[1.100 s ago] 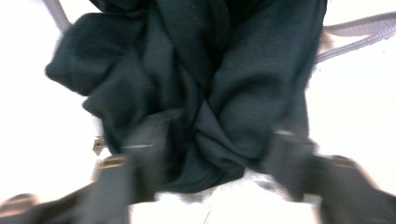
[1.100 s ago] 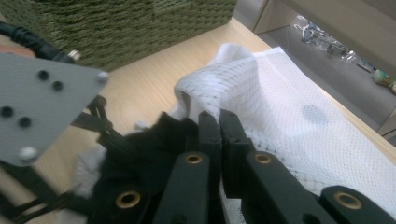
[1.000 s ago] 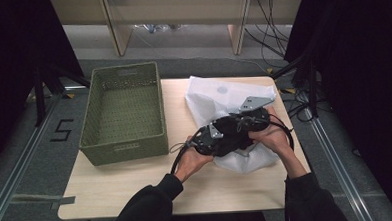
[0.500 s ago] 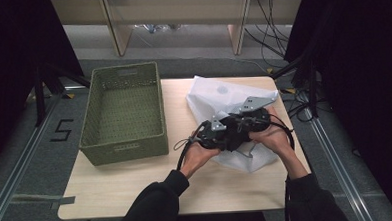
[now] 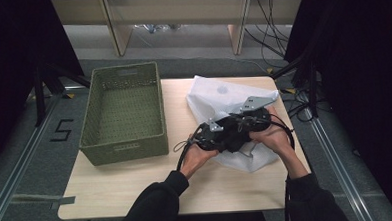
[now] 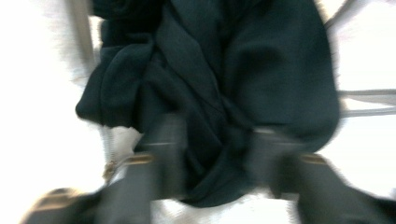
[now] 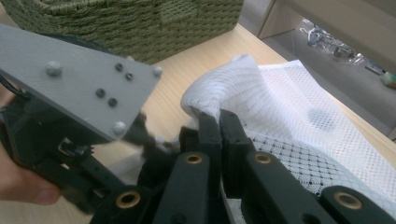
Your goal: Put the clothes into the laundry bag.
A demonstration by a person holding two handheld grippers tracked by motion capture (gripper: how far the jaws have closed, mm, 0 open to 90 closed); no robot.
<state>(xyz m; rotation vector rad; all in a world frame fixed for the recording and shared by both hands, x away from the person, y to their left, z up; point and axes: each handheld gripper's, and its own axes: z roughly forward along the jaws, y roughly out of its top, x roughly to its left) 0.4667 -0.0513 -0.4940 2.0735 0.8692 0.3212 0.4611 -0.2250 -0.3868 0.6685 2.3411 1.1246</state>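
Dark garment going into the white mesh bag, only part of the way in

The right gripper [image 7: 219, 122] has its jaws pressed together on an edge of the white mesh laundry bag [image 7: 299, 126], pinching the fabric and lifting it near the bag's opening. The left gripper [image 6: 219, 154] has its jaws spread, with a bunched dark garment [image 6: 219, 79] lying between and beyond them; the blur hides whether they actually press on it. In the high view both grippers meet over the mesh bag [image 5: 223, 97] at the right of the wooden table [image 5: 117, 189], with the garment [image 5: 233, 134] heaped on the bag's near end. I judge the stuffing is mid-way: the garment still lies mostly outside the mesh, and the zipper pull [image 6: 110, 169] looks undone. The green woven basket [image 5: 123, 143] at the left holds nothing.
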